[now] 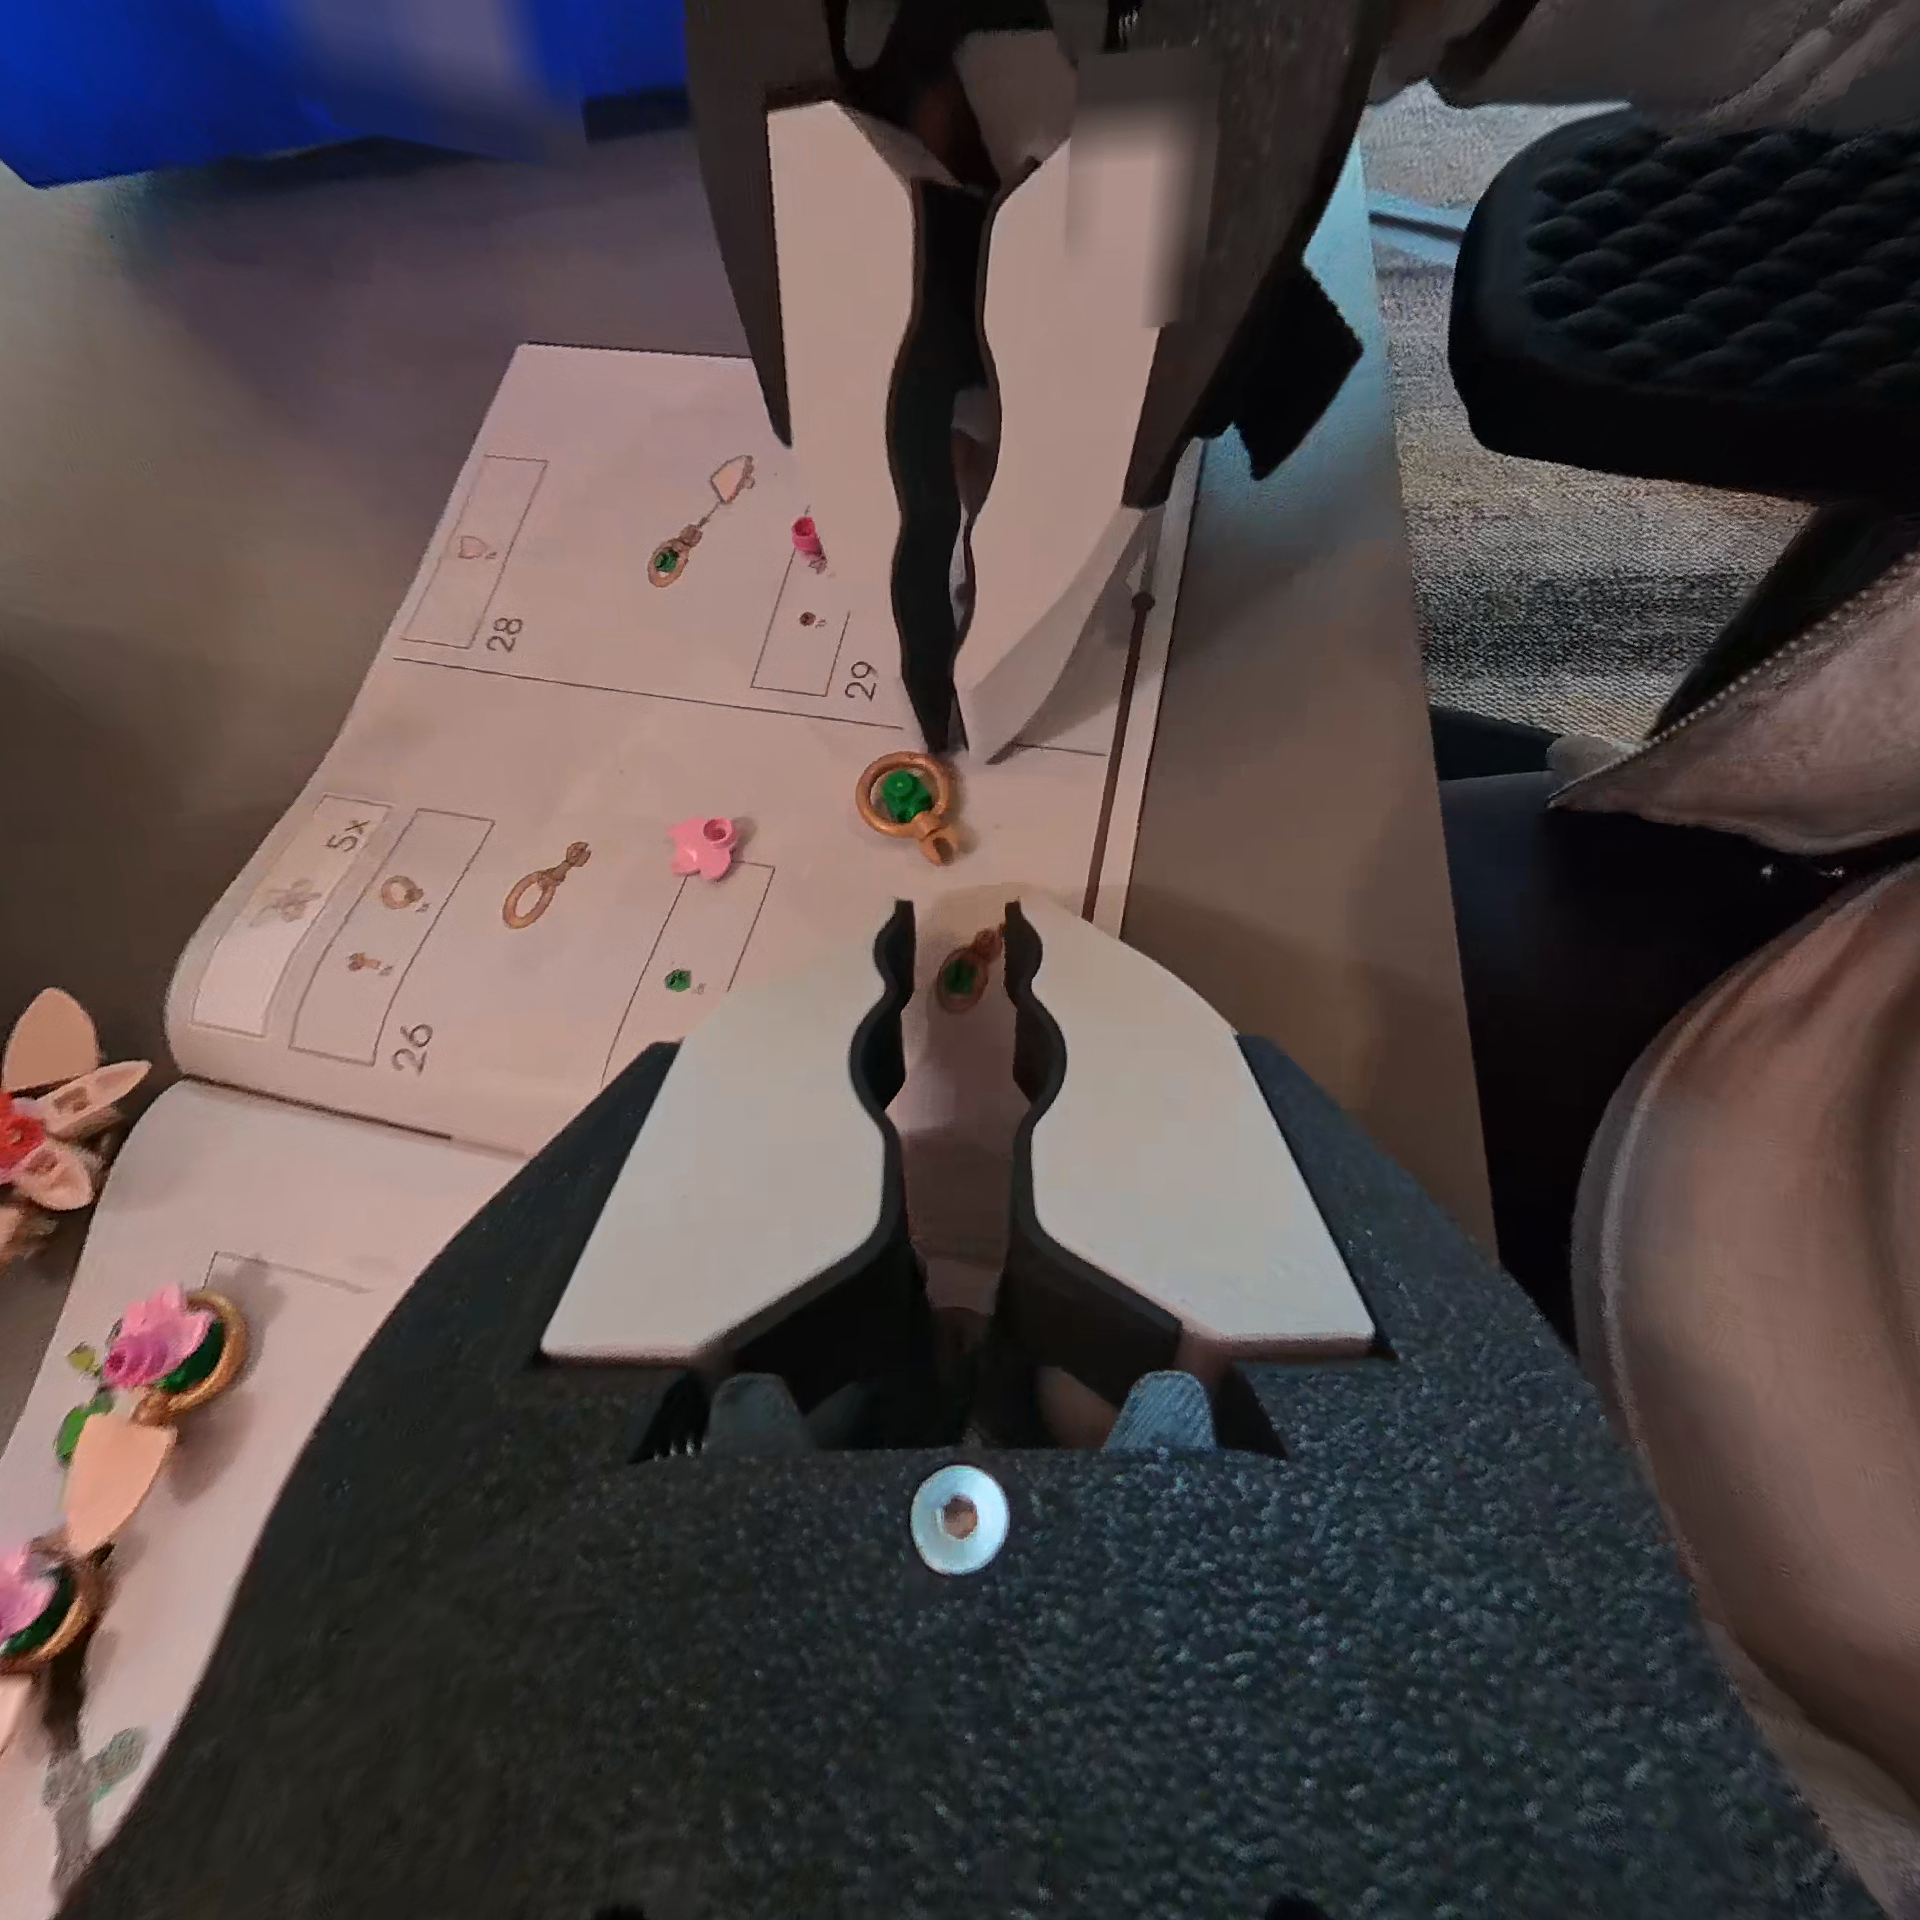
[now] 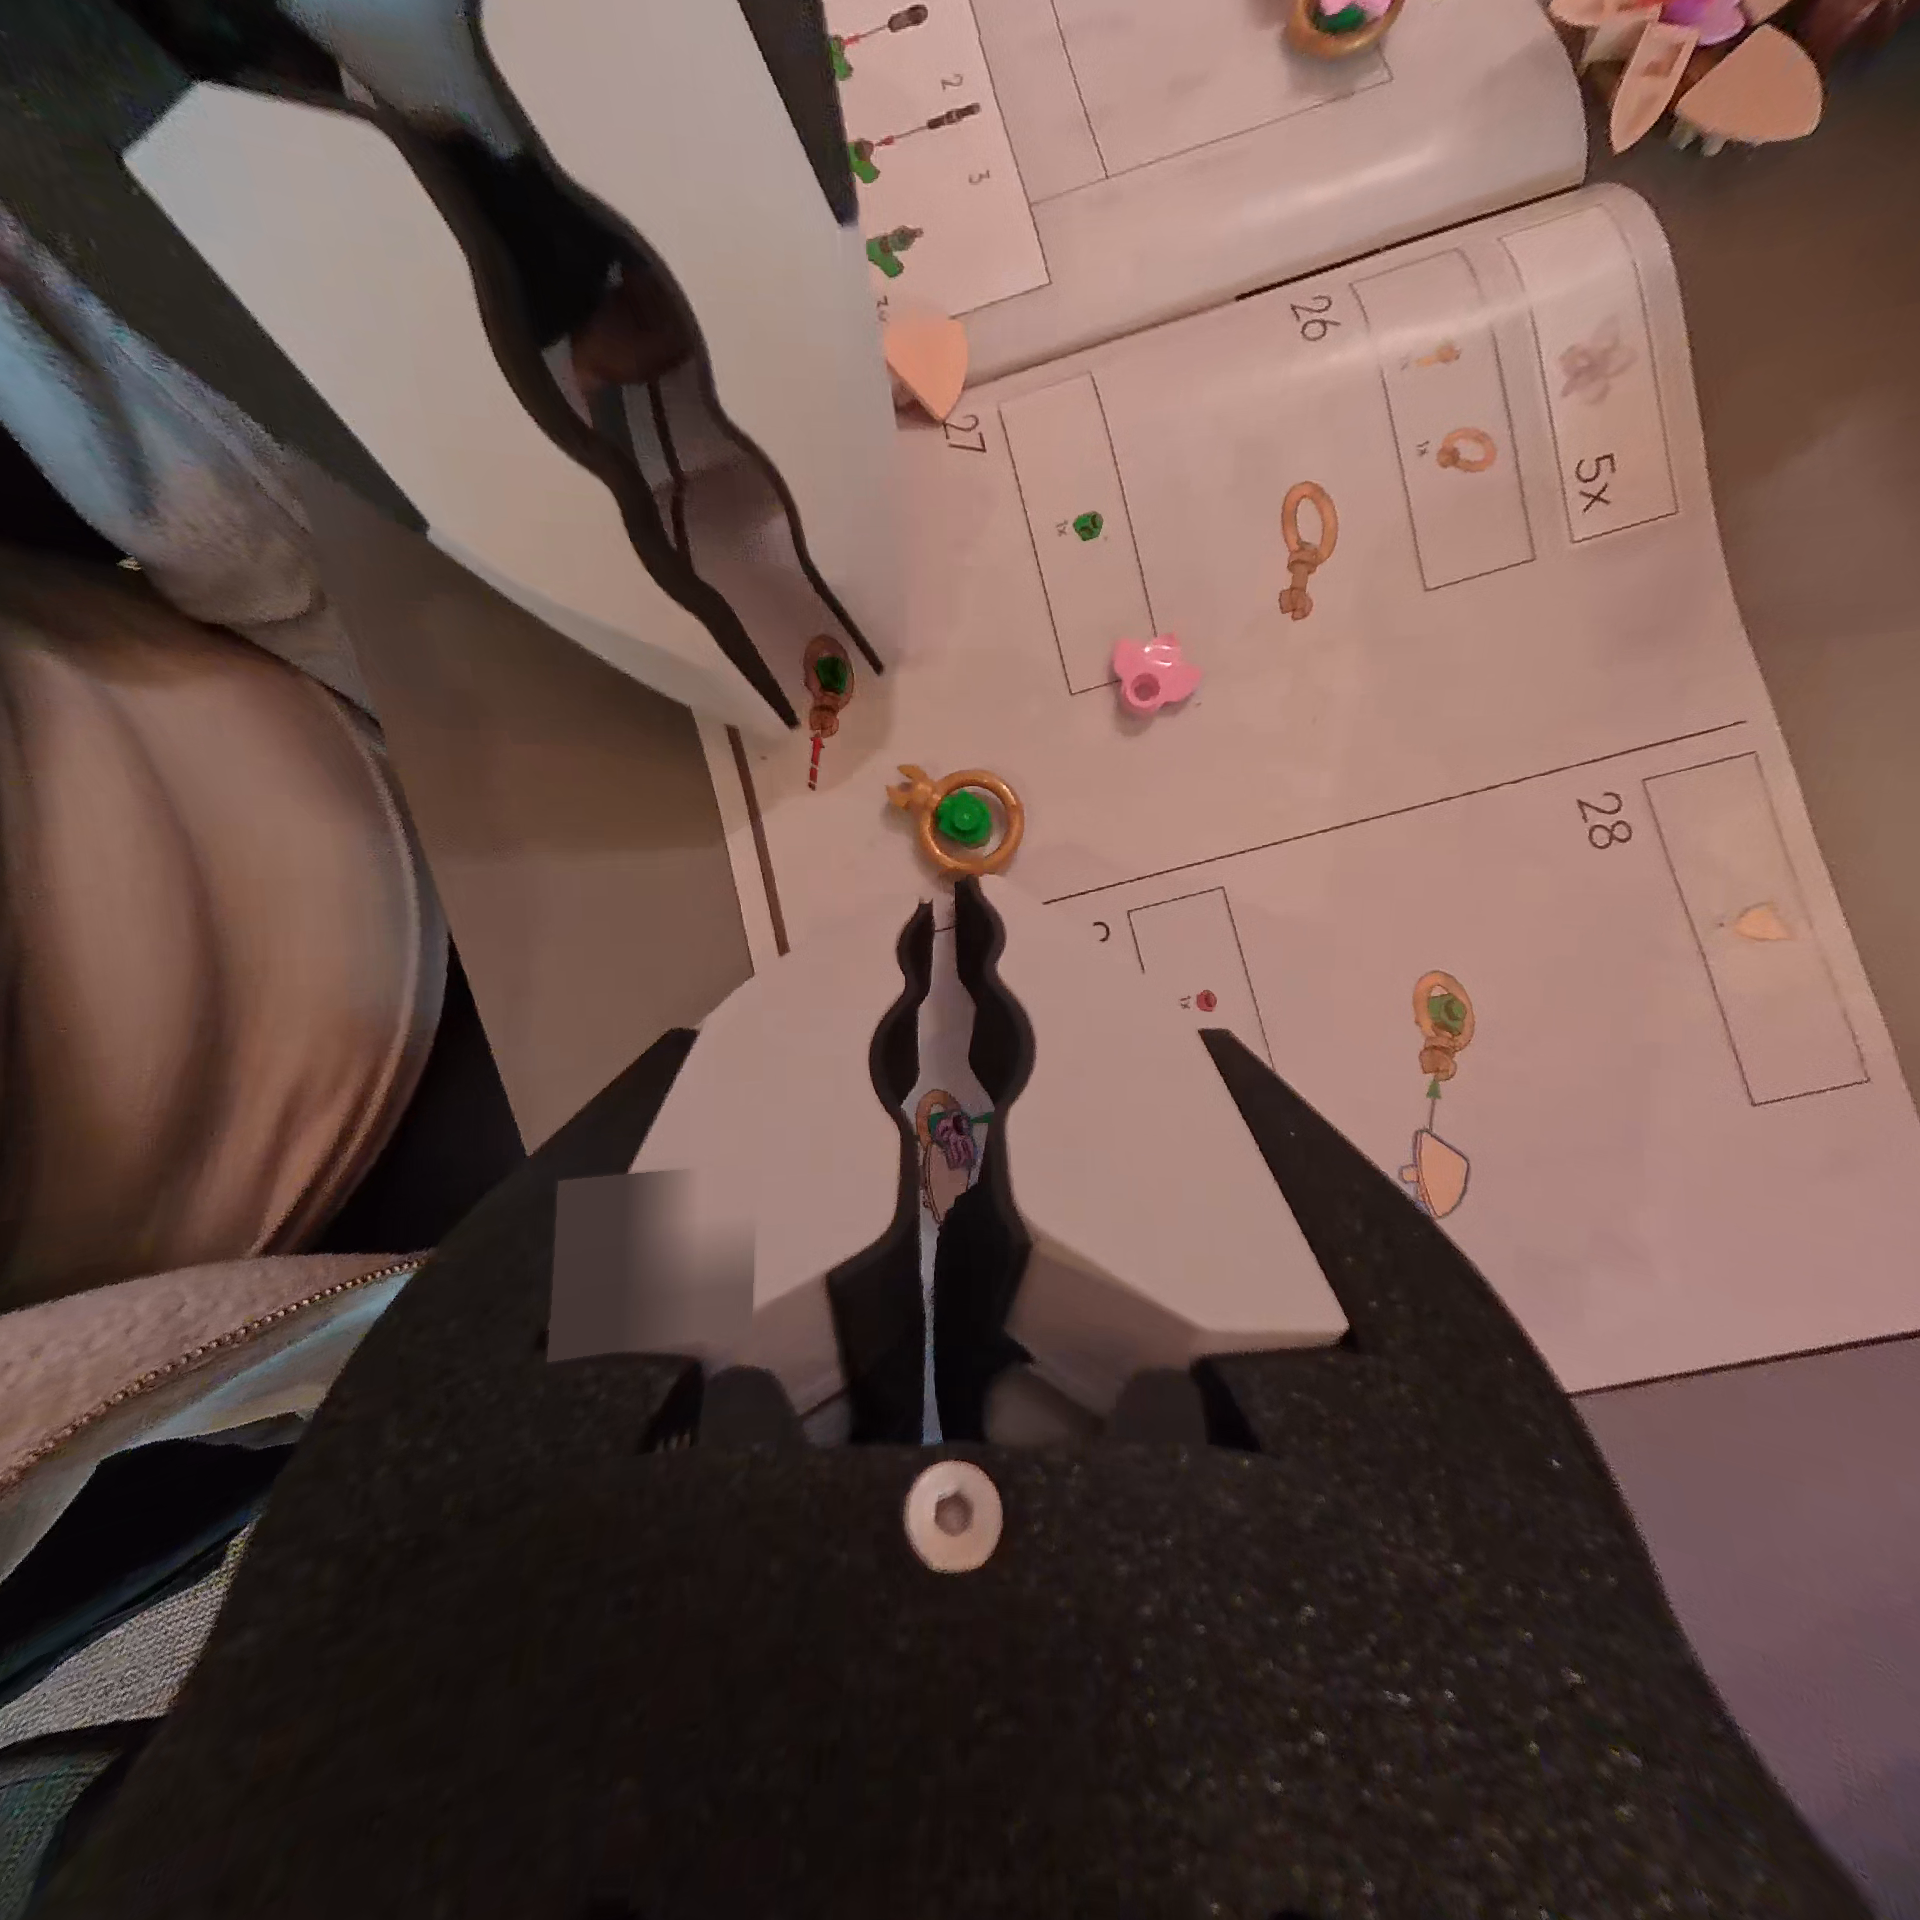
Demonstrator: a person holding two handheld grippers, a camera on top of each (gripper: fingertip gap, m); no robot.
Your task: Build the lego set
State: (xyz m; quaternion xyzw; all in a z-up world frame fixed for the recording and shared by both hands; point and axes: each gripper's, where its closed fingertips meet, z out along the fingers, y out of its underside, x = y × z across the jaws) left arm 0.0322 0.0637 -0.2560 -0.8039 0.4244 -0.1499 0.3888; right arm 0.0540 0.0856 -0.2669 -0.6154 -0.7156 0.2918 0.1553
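A gold ring with a green stud inside it (image 1: 904,795) lies on an open instruction booklet (image 1: 582,727). My left gripper (image 1: 958,914) is open and empty; its tips hover just short of the ring's stem, over a printed picture. My right gripper (image 2: 943,899) is shut with nothing between its pads, and one fingertip (image 2: 966,885) sits right at the ring's (image 2: 966,821) rim. In the left wrist view the right gripper (image 1: 966,748) comes down from the top onto the ring's far side. In the right wrist view the left gripper (image 2: 831,691) shows at upper left. A pink flower piece (image 1: 704,844) lies loose to one side and also shows in the right wrist view (image 2: 1155,675).
Assembled gold rings with pink flowers (image 1: 171,1351) and a cluster of peach petals (image 1: 52,1122) lie at the booklet's left. A small dark pink piece (image 1: 805,535) rests farther up the page. A peach petal (image 2: 925,358) lies by the spine. A person's clothing (image 1: 1745,1299) is close on the right. The tips of both grippers are at nearly the same place.
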